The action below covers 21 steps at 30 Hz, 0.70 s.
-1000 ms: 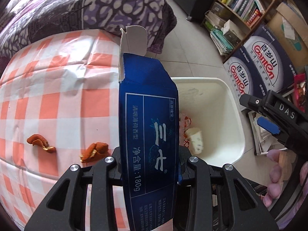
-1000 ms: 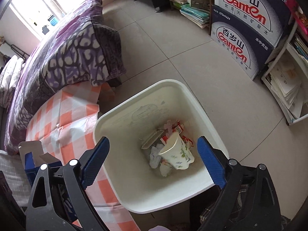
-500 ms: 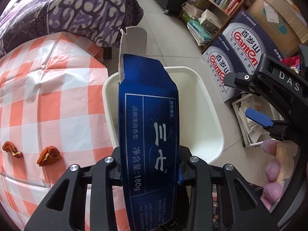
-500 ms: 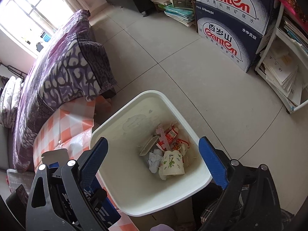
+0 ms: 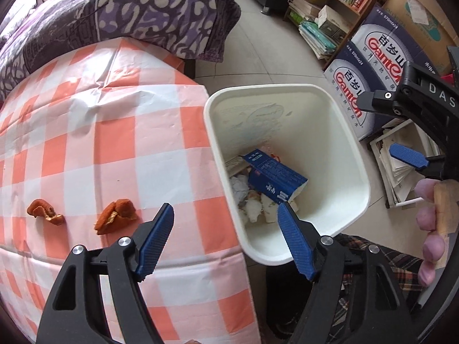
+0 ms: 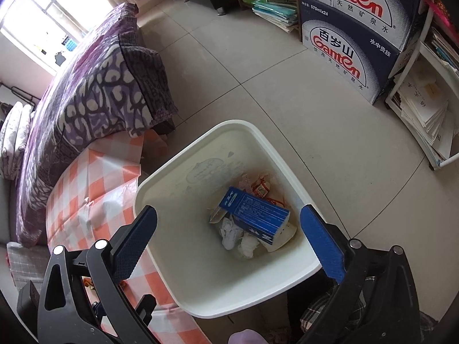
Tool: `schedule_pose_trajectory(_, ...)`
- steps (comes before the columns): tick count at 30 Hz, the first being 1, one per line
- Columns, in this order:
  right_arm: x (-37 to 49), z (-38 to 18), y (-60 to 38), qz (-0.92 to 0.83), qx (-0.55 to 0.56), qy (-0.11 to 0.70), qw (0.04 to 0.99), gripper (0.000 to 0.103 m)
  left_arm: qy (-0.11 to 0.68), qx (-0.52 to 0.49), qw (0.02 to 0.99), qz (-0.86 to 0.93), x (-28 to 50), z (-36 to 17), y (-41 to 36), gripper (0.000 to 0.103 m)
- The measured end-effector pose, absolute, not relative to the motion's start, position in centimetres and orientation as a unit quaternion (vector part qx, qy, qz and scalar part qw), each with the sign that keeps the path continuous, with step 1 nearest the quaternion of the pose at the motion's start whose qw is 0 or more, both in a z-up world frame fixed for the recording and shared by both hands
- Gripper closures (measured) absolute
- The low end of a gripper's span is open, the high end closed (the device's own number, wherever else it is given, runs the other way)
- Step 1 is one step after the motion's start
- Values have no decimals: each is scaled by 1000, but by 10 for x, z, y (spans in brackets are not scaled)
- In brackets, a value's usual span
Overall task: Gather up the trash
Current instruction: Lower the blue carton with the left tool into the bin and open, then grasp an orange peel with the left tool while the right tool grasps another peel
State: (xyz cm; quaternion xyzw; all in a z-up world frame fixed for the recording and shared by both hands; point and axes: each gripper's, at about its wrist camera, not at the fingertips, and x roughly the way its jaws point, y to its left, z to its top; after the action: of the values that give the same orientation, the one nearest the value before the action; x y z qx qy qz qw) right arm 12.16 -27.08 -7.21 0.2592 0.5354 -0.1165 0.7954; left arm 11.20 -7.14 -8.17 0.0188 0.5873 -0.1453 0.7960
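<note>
With the blue carton (image 5: 274, 179) lying tilted on the heap inside the white bin (image 5: 354, 154), what is left of the job looks to be the two orange peels (image 5: 116, 219) on the checked counter (image 5: 94, 132), one (image 5: 44, 210) farther out than the other and both well apart from the bin. They are small, curled and flat to the cloth, so I'd guess a tool coming down at a slant could pinch the plastic cloth along with the peel, or skate the peel away without catching it. Anything let go short of the bin's rim would land on the floor tiles (image 6: 330, 120), since the bin stands just beside the counter's edge and lower than it.

As for the tools, the left tool (image 5: 225, 239) hangs with its blue pads (image 5: 156, 238) spread wide, nothing between them, straddling the counter edge and the near corner of the bin. Likewise the right tool (image 6: 228, 243) is wide apart and empty, poised above the bin's mouth and touching nothing that I can see.
</note>
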Motion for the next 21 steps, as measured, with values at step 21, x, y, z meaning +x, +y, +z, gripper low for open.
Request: schedule_pose_trajectory(21, 132, -89, -216, -74, 208, 579, 785, 7, 615, 73, 781, -86, 114, -120, 6, 67)
